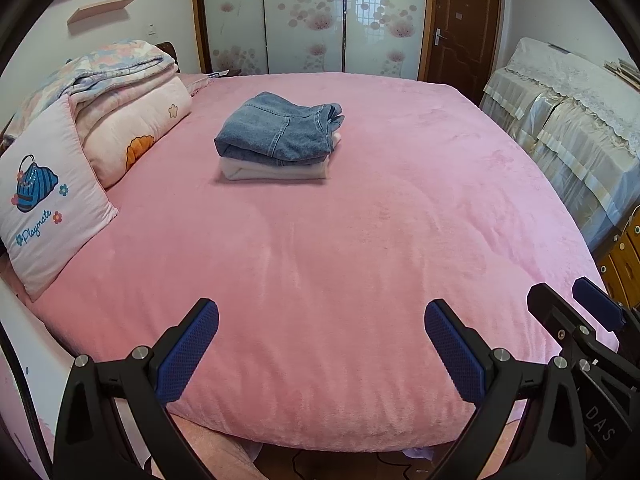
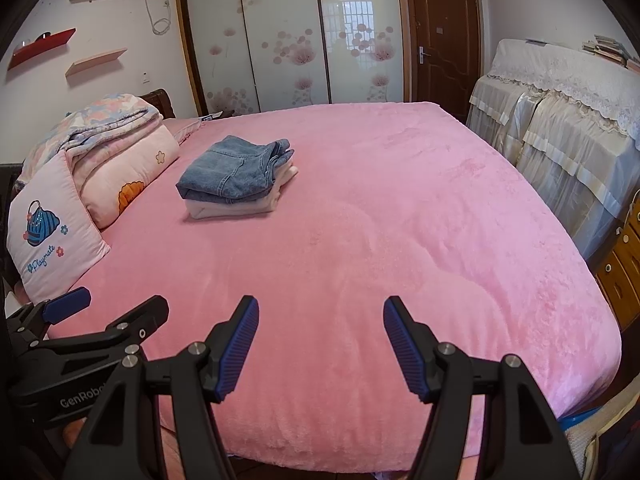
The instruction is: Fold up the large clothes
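Folded blue jeans (image 1: 276, 130) (image 2: 236, 172) lie on top of a folded white garment (image 1: 276, 170) (image 2: 236, 208), stacked left of the middle of a pink bed cover (image 1: 360, 240) (image 2: 380, 240). My left gripper (image 1: 320, 316) hovers open over the bed's near edge, nothing between its blue pads. My right gripper (image 2: 320, 312) is also open and empty, beside it at the near edge. In the left wrist view the right gripper (image 1: 560, 296) shows at the lower right; in the right wrist view the left gripper (image 2: 120, 300) shows at the lower left. Both stand well short of the stack.
A pillow (image 1: 44, 200) and folded quilts (image 1: 120, 96) pile up along the bed's left side. Covered furniture (image 1: 568, 120) and a wooden drawer unit (image 1: 624, 260) line the right. A sliding wardrobe (image 1: 312, 16) and a brown door (image 1: 460, 24) stand behind the bed.
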